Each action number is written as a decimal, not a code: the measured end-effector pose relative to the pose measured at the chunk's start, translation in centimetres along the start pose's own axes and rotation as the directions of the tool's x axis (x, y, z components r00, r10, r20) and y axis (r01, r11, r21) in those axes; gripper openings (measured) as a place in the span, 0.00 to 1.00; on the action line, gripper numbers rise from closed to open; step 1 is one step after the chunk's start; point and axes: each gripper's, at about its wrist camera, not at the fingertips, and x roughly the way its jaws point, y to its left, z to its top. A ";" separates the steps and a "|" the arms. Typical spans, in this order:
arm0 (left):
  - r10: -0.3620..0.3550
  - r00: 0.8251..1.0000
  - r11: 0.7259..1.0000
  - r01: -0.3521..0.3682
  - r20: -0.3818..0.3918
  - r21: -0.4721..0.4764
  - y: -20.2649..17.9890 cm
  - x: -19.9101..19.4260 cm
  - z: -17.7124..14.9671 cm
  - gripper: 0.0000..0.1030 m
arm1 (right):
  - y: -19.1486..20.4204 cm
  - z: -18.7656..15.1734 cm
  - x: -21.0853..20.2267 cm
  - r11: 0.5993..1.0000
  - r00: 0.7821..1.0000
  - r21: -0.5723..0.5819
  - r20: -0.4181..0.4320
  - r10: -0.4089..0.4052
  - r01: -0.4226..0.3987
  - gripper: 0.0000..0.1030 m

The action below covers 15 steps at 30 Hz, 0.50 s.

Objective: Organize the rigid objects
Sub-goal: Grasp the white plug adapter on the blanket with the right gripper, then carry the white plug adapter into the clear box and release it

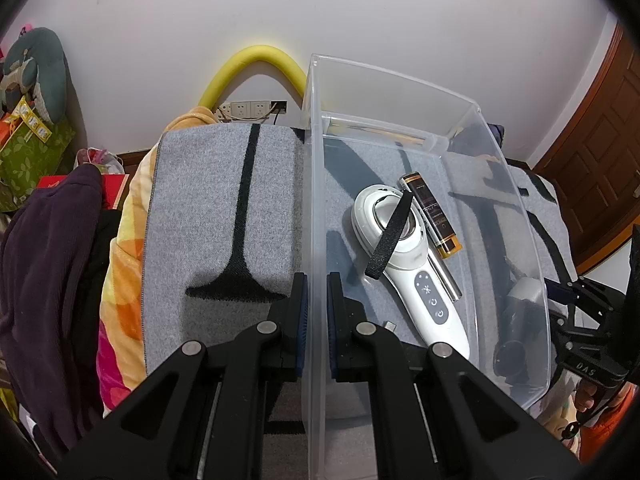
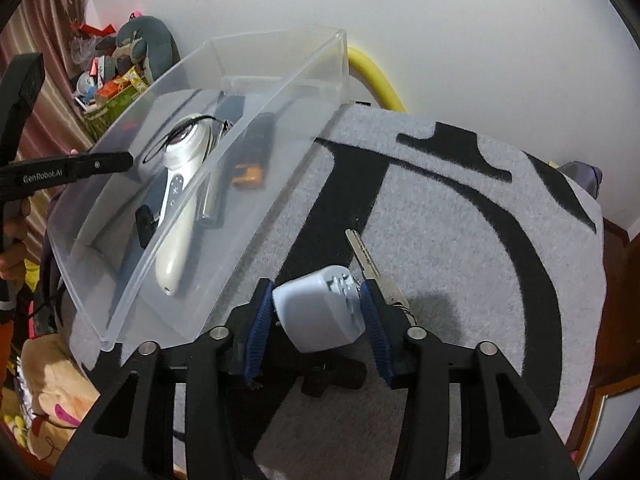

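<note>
A clear plastic bin (image 1: 508, 168) stands on the grey and black mat (image 1: 208, 208). My left gripper (image 1: 317, 284) is shut on the bin's left wall. In the bin lie a white handheld device (image 1: 420, 280) with a black strap, a dark tube with gold ends (image 1: 430, 216) and a silver stick (image 1: 444, 276). In the right wrist view the bin (image 2: 256, 184) stands at the left. My right gripper (image 2: 318, 292) is shut on a pale blue plug adapter (image 2: 320, 316), held above the mat (image 2: 460, 280). A silver key (image 2: 366, 258) lies just beyond the right finger.
A yellow foam tube (image 1: 256, 64) arches against the white wall behind the bin. Dark clothing (image 1: 48, 272) and an orange blanket (image 1: 124, 248) lie left of the mat. A wooden door (image 1: 600, 152) stands at the right. Boxes and a plush toy (image 2: 132, 60) are at the far left.
</note>
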 end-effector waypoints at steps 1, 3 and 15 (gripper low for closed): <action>0.001 1.000 1.000 -0.001 0.000 0.000 0.0 0.0 0.0 0.06 | -0.1 0.1 -0.2 1.000 1.000 0.006 0.005 0.001 -0.001 0.34; 0.000 1.000 1.000 0.000 0.000 0.000 0.0 0.0 0.0 0.06 | -0.4 0.2 -0.5 1.000 1.000 0.015 0.016 0.008 -0.009 0.31; 0.001 1.000 1.000 -0.001 0.000 0.001 0.0 0.0 0.0 0.06 | 0.1 3.0 -5.3 1.000 0.987 0.012 0.158 0.017 -0.019 0.31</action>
